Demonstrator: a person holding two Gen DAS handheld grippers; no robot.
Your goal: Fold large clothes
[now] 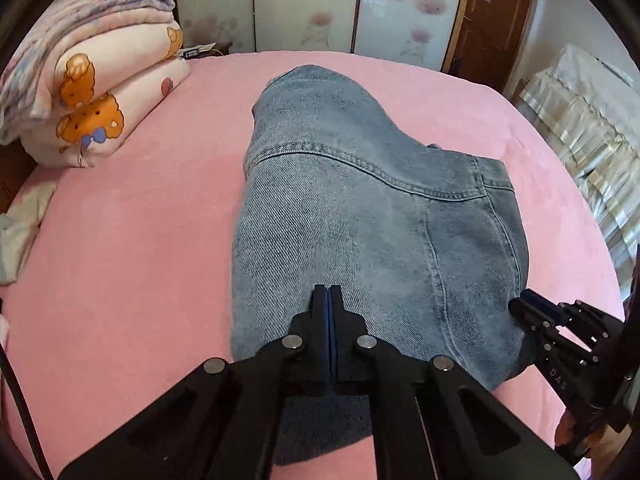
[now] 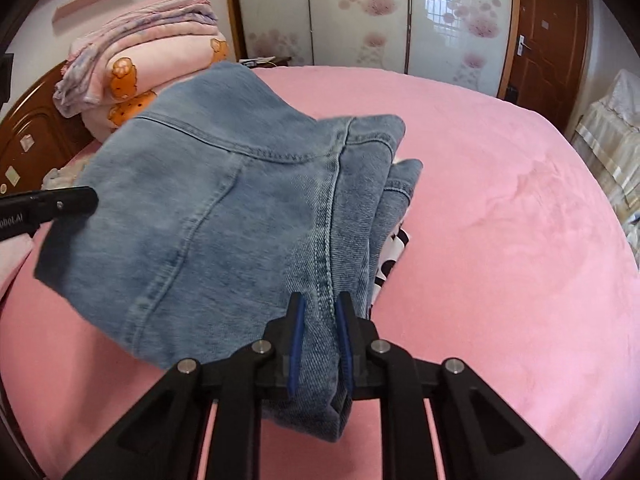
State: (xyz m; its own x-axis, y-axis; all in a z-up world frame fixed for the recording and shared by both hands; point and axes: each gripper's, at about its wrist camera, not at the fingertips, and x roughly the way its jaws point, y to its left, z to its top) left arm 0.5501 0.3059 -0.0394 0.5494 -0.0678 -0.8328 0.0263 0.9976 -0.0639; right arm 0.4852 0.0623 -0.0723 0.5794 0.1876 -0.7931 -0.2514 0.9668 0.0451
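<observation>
I count one denim garment (image 1: 360, 216) on one pink bed (image 1: 132, 248), two tools, my left tool (image 1: 328, 296) and right tool (image 2: 320, 308), and one stack of folded quilts (image 1: 100, 92).

so the denim jacket (image 1: 352, 216) lies on the bed (image 1: 132, 248) straight ahead of the left claw (image 1: 329, 300), right claw (image 1: 532, 304) at its right edge, folded quilts (image 1: 92, 92) far left.
</observation>
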